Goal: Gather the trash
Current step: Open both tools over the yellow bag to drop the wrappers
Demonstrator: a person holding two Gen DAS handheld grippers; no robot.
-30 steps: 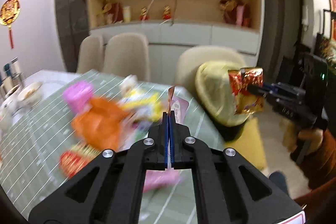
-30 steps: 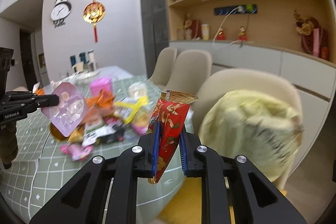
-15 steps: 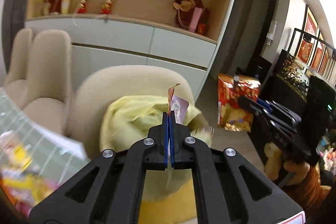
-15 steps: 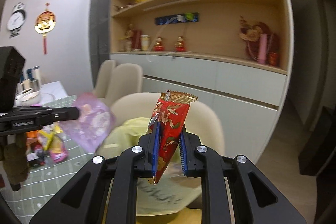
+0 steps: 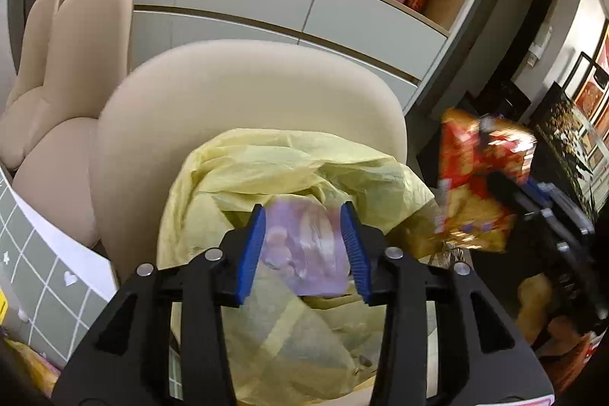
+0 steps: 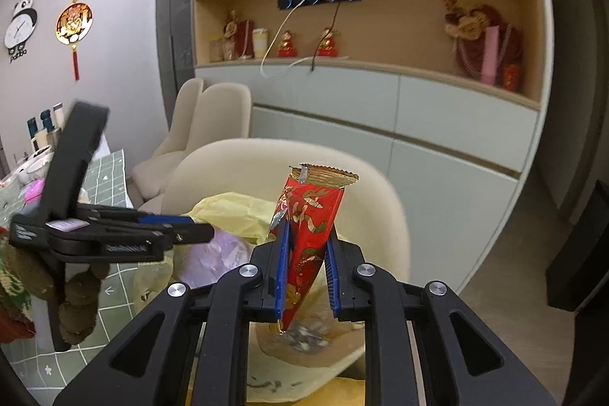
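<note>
My left gripper point(image 5: 304, 250) is open over the yellow trash bag point(image 5: 289, 177). The purple wrapper point(image 5: 304, 253) lies loose between its blue pads, blurred, over the bag's mouth. The left gripper also shows in the right wrist view point(image 6: 198, 231), with the purple wrapper point(image 6: 217, 257) just below it. My right gripper point(image 6: 306, 269) is a little parted, with the red and gold snack wrapper point(image 6: 308, 227) still between its pads, above the yellow bag point(image 6: 236, 212). That wrapper shows at the right in the left wrist view point(image 5: 479, 177).
The bag sits on a beige chair point(image 5: 247, 94). More beige chairs point(image 5: 64, 63) stand to the left. The table with a green checked cloth point(image 5: 42, 276) is at the lower left. A cabinet with shelves point(image 6: 380, 94) stands behind.
Both grippers swung from the table to the bag on the chair. My left gripper opened and let go of the purple wrapper. My right gripper's jaws have widened slightly.
</note>
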